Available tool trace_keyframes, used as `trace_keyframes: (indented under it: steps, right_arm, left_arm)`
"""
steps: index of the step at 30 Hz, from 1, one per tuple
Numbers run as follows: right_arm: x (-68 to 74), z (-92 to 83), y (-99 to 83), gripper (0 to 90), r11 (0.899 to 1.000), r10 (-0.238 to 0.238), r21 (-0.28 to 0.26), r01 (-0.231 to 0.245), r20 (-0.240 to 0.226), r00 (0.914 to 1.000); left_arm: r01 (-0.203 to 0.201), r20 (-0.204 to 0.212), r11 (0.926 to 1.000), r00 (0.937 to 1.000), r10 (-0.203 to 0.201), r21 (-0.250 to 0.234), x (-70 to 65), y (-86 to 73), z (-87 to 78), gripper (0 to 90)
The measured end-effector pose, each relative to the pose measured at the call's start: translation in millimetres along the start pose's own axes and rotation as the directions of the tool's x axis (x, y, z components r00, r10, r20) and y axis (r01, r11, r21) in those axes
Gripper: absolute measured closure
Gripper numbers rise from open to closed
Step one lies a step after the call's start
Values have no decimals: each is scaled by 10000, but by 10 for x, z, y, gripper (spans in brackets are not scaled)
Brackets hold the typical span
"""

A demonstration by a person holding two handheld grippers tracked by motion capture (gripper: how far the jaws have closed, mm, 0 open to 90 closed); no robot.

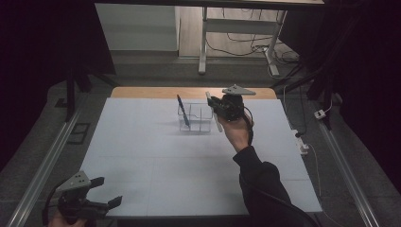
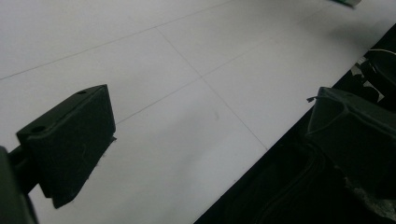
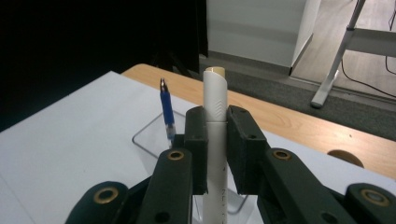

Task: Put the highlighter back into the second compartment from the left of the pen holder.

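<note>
right gripper [image 3: 215, 154] pinching white pen [image 3: 215, 107] upright, just right of clear holder [image 1: 195, 118] at far centre of table; blue pen [image 1: 183, 111] stands in holder's left compartment. left gripper [image 1: 109, 191] spread, near-left edge.

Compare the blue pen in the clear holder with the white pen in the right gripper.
The blue pen is dark blue and slim; the white pen is white and looks thicker in the right gripper view, though it is nearer that camera. The blue pen stands free, leaning in the clear holder; the white pen is clamped in the right gripper, beside the holder. Both stand roughly upright.
</note>
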State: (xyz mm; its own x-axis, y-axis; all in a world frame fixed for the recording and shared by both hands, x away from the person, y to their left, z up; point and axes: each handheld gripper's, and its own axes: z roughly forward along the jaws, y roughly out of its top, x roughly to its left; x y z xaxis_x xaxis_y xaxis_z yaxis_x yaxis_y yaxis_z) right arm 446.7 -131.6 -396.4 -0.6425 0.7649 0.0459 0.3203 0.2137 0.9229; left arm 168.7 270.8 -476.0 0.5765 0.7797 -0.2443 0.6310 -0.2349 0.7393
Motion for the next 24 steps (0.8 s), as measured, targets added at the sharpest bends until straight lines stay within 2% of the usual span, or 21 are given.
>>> trace_keyframes:
  steps: [3, 11, 18, 24]
  right_arm:
    - [-2, 44, 42, 781, 9998, 127, -152, -128, -77, 9999]
    - [43, 204, 123, 781, 9991, -78, -413, 69, -211, 9997]
    - [66, 365, 155, 781, 9989, -181, -439, 169, -275, 9995]
    - [58, 472, 172, 781, 9982, -296, -522, 286, -186, 9994]
  left_arm:
    - [5, 10, 10000, 10000, -5, -4, 1, 0, -1, 8]
    - [-13, 19, 10000, 10000, 13, -10, 0, -1, -2, 10]
    - [19, 43, 10000, 10000, -19, -19, 1, -2, -2, 10]
    - [19, 47, 10000, 10000, -19, -17, 2, -2, -3, 10]
